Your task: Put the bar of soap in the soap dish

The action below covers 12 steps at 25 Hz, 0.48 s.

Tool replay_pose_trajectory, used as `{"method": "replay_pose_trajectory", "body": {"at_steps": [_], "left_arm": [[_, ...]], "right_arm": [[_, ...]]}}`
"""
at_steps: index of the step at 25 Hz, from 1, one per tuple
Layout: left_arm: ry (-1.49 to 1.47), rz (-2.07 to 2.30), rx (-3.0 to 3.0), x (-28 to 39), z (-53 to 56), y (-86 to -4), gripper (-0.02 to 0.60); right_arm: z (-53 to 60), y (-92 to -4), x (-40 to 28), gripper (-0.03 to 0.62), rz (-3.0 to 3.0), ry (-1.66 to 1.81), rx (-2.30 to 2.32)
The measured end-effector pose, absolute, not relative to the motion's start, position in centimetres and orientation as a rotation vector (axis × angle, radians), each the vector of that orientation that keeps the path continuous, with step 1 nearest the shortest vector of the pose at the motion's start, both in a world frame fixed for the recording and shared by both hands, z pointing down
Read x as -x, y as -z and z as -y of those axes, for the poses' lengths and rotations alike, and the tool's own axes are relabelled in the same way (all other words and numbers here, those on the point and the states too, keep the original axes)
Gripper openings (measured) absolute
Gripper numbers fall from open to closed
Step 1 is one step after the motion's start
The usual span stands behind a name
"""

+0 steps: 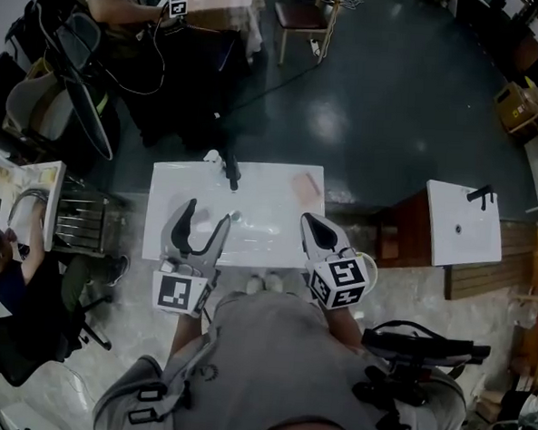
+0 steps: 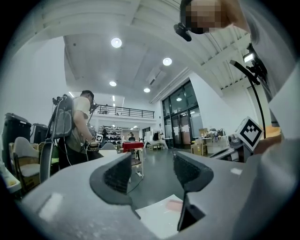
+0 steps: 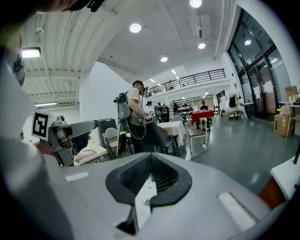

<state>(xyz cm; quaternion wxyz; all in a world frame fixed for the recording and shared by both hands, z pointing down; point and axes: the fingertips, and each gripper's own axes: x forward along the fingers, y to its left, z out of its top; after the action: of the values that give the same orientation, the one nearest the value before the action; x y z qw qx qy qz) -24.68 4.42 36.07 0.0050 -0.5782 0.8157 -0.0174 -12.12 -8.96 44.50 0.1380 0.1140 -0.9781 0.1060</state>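
Observation:
A pale pink bar of soap [image 1: 305, 186] lies on the back right corner of the white sink top [image 1: 267, 246]; I cannot tell whether a dish is under it. The left gripper view shows the soap [image 2: 176, 205] low between the jaws, some way ahead. A black tap [image 1: 231, 171] stands at the sink's back edge. My left gripper [image 1: 208, 213] [image 2: 152, 171] hovers over the basin's left half, open, with nothing between its fingers. My right gripper [image 1: 307, 219] [image 3: 150, 173] is over the right side, in front of the soap, shut and empty.
A second white sink [image 1: 462, 221] with a black tap stands to the right on a wooden stand. A person sits at the left [image 1: 7, 266]. Another person [image 1: 118, 0] stands at a table at the back left. A chair [image 1: 304, 16] is at the back.

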Motion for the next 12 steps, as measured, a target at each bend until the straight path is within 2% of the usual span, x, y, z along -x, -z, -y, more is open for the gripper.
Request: {"method": "replay_pose_trajectory", "body": {"at_steps": [12], "left_arm": [[0.598, -2.546, 2.016, 31.0, -6.4, -45.1, 0.281]], "right_arm": [[9.0, -45.0, 11.7, 0.003, 2.800, -0.301, -0.362]]}}
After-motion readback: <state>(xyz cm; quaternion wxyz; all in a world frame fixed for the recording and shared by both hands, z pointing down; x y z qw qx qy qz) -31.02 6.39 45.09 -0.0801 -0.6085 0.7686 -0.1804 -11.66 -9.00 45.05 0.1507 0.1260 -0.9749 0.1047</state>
